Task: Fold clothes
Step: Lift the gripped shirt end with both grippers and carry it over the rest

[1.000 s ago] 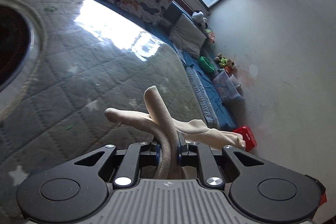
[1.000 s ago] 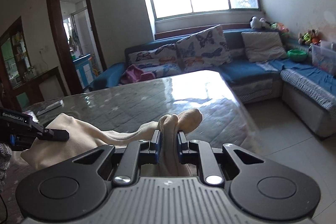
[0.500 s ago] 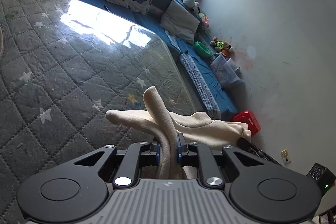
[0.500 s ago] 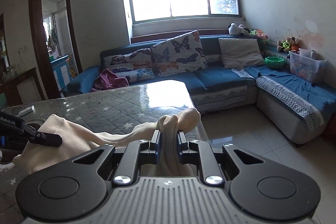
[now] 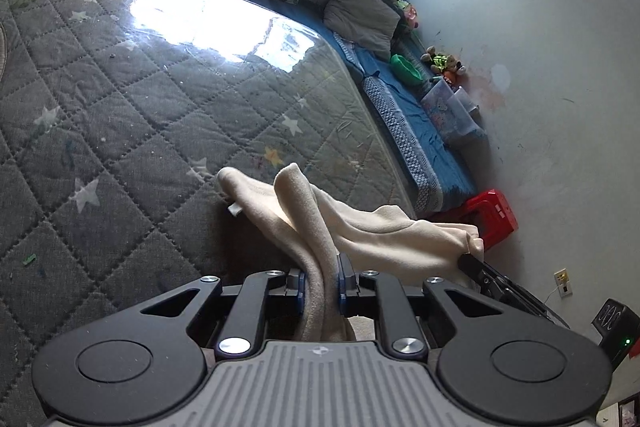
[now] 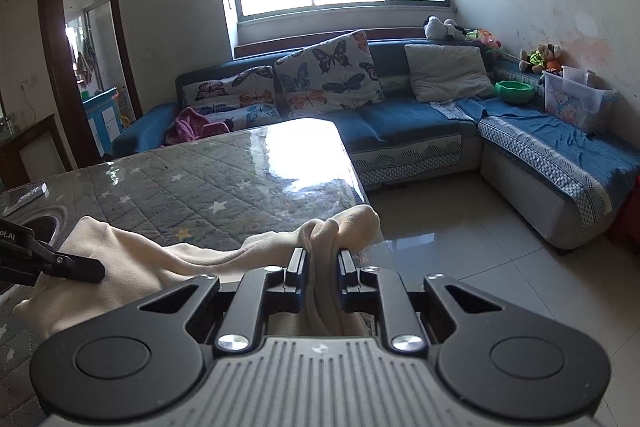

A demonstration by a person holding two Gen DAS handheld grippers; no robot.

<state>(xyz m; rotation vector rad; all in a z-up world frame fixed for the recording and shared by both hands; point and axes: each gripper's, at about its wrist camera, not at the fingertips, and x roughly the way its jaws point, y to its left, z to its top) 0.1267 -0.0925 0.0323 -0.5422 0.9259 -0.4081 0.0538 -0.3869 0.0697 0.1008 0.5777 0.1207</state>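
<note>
Cream garment [image 5: 384, 231] pinched by left gripper [image 5: 322, 277] and right gripper [image 6: 318, 269].

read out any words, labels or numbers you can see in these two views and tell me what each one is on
"ot.AI": white letters on the left gripper, at the left edge of the right wrist view; the start of the word is cut off.
Small logo mark on each gripper's grey ribbed body: too small to read.
Red stool, side markings: too blurred to read.
Nothing else legible.

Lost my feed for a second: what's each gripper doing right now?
Left gripper: closed on a bunched fold of the cream garment.
Right gripper: closed on another bunched part of the same garment.
</note>
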